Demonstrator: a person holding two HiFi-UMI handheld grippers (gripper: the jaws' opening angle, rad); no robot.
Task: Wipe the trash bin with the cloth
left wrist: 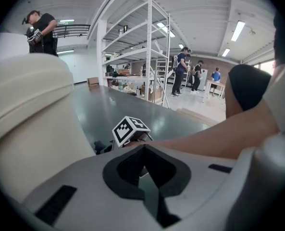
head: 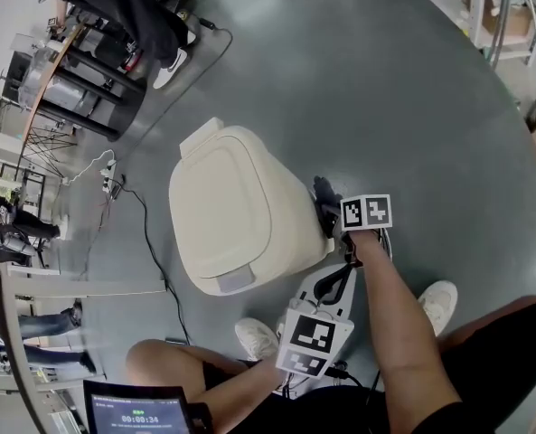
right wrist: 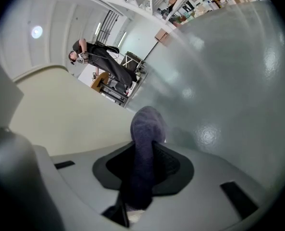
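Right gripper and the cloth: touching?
Touching. The right gripper view shows the cloth pinched between the right gripper's fingers, its end poking out beyond them.

The bin (head: 240, 211) is cream, the cloth (right wrist: 144, 129) dusky purple-grey, the floor (head: 385, 107) glossy grey-green, and the marker cubes (head: 366, 212) black-and-white squared.

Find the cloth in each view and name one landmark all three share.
Head view: the cloth is right of centre, at the trash bin's right side, in the right gripper's tongs.
Left gripper view: probably the small dark scrap low centre-left, beside the bin.
Right gripper view: bottom centre, clamped between the tongs.
Shared landmark: the cream trash bin, at the left in both gripper views.
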